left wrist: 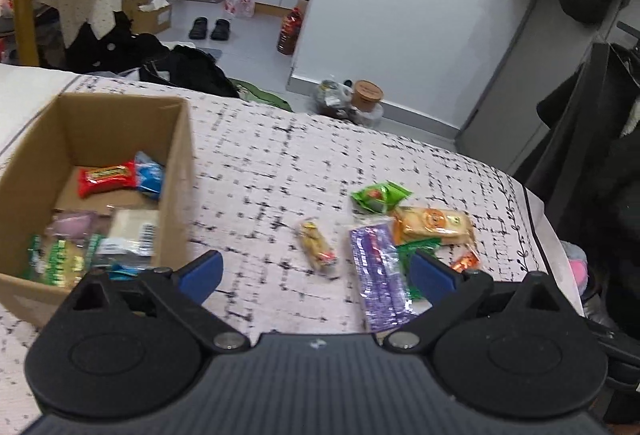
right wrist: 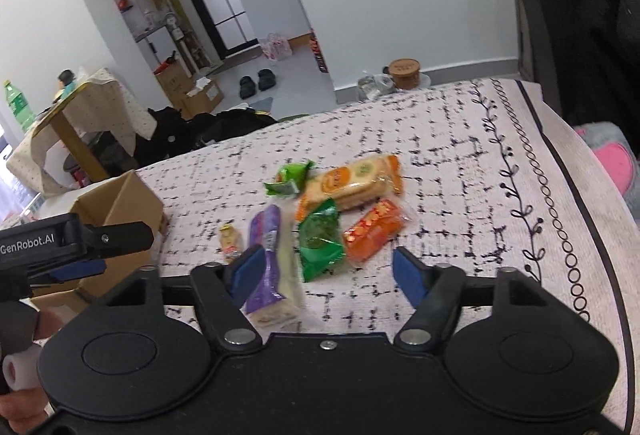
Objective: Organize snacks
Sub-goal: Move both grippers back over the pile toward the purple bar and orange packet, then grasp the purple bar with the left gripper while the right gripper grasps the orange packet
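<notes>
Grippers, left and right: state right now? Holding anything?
Left gripper: open, holding nothing.
Right gripper: open, not gripping; the dark green snack packet lies ahead between its fingers.

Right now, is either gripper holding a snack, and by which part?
No. The left gripper and right gripper both stand with open jaws above the loose snacks, gripping nothing.

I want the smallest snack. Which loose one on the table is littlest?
The little yellow snack, lying alone at the left edge of the pile beside the long purple packet. The green, orange and biscuit packs are all bigger.
</notes>
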A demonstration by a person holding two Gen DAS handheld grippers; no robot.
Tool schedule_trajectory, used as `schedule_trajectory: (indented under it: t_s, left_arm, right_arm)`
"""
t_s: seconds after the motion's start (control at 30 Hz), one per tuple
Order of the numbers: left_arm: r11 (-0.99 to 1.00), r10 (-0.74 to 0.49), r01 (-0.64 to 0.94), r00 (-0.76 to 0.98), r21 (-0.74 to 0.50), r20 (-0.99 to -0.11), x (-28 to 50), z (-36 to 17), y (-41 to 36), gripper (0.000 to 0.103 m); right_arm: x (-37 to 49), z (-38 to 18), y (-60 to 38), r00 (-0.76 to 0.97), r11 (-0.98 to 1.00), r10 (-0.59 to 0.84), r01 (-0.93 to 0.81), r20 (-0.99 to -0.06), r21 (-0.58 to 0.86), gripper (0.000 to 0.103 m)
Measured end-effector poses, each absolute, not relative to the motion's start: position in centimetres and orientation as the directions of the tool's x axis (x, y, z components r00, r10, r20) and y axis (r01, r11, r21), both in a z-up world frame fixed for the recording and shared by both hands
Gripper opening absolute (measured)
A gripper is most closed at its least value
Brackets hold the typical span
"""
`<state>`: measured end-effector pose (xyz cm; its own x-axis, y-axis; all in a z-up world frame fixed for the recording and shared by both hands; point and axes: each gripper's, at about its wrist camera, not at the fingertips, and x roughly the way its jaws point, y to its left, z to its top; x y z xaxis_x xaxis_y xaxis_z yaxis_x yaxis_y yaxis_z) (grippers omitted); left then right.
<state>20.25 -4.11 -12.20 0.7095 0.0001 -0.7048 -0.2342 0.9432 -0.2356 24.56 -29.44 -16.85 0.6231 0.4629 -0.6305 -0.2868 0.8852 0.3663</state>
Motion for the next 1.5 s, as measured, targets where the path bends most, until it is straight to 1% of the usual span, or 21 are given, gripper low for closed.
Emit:
schedule_trajectory:
  t_s: [0.03,0.1,0.33,0.57,0.63,0.7,0.9,0.97,1.03,1.1,1.2,1.3,1.43,1.5]
  left_arm:
    - [0.943,-0.01,-0.228,0.708,-0.242,-0.706,20.6,-12.5,-4.4,0.096]
    - [0.944,-0.023,-0.219,0.704,-0.248,-0.71,21.2,-13.1,-5.0,0.094]
    - [0.945,-0.039,-0.215,0.673,-0.246,-0.739,23.1,-15.6,-6.6,0.084]
    - [0.942,-0.06,-0.215,0.648,-0.258,-0.759,24.2,-17.7,-7.7,0.077]
    - [0.941,-0.064,-0.217,0.64,-0.26,-0.766,24.6,-18.2,-7.9,0.072]
    - [0.939,-0.068,-0.221,0.632,-0.263,-0.772,25.0,-18.8,-8.1,0.069]
    - [0.935,-0.086,-0.22,0.619,-0.277,-0.781,26.0,-20.1,-8.3,0.067]
    - [0.93,-0.096,-0.227,0.607,-0.288,-0.789,26.3,-20.5,-8.1,0.061]
    - [0.932,-0.084,-0.233,0.601,-0.276,-0.795,26.2,-20.7,-8.1,0.053]
    - [0.939,-0.08,-0.223,0.599,-0.261,-0.797,26.1,-20.9,-8.1,0.05]
    - [0.944,-0.084,-0.209,0.599,-0.256,-0.797,26.0,-20.7,-7.8,0.034]
    - [0.944,-0.078,-0.212,0.599,-0.252,-0.797,25.9,-20.3,-7.3,0.031]
    - [0.944,-0.07,-0.214,0.615,-0.252,-0.786,25.6,-19.6,-6.6,0.031]
    - [0.945,-0.067,-0.21,0.626,-0.251,-0.777,25.5,-19.1,-6.3,0.03]
  right_arm:
    - [24.8,-17.0,-29.6,0.621,0.886,0.461,-0.28,-0.634,0.369,0.061]
    - [25.0,-17.4,-29.8,0.622,0.89,0.453,-0.267,-0.639,0.371,0.059]
    - [25.7,-18.1,-29.9,0.644,0.906,0.416,-0.228,-0.642,0.357,0.058]
    - [26.8,-19.2,-30.0,0.648,0.916,0.384,-0.177,-0.657,0.36,0.057]
    - [27.0,-19.4,-30.1,0.648,0.916,0.381,-0.169,-0.659,0.364,0.057]
    - [27.1,-19.5,-30.1,0.648,0.917,0.379,-0.165,-0.661,0.364,0.057]
    - [27.1,-19.9,-30.1,0.64,0.917,0.376,-0.156,-0.67,0.366,0.056]
    - [27.1,-19.9,-29.9,0.638,0.917,0.378,-0.159,-0.671,0.365,0.055]
    - [27.2,-20.0,-29.7,0.636,0.917,0.38,-0.163,-0.672,0.365,0.055]
    - [27.2,-20.0,-29.5,0.635,0.916,0.382,-0.163,-0.671,0.368,0.055]
    - [27.3,-20.1,-29.2,0.636,0.916,0.381,-0.162,-0.671,0.366,0.054]
    - [27.4,-20.3,-28.8,0.633,0.916,0.382,-0.161,-0.674,0.368,0.053]
    - [27.6,-20.4,-28.1,0.636,0.915,0.384,-0.163,-0.669,0.37,0.053]
    - [27.8,-20.6,-27.7,0.633,0.911,0.39,-0.162,-0.669,0.379,0.049]
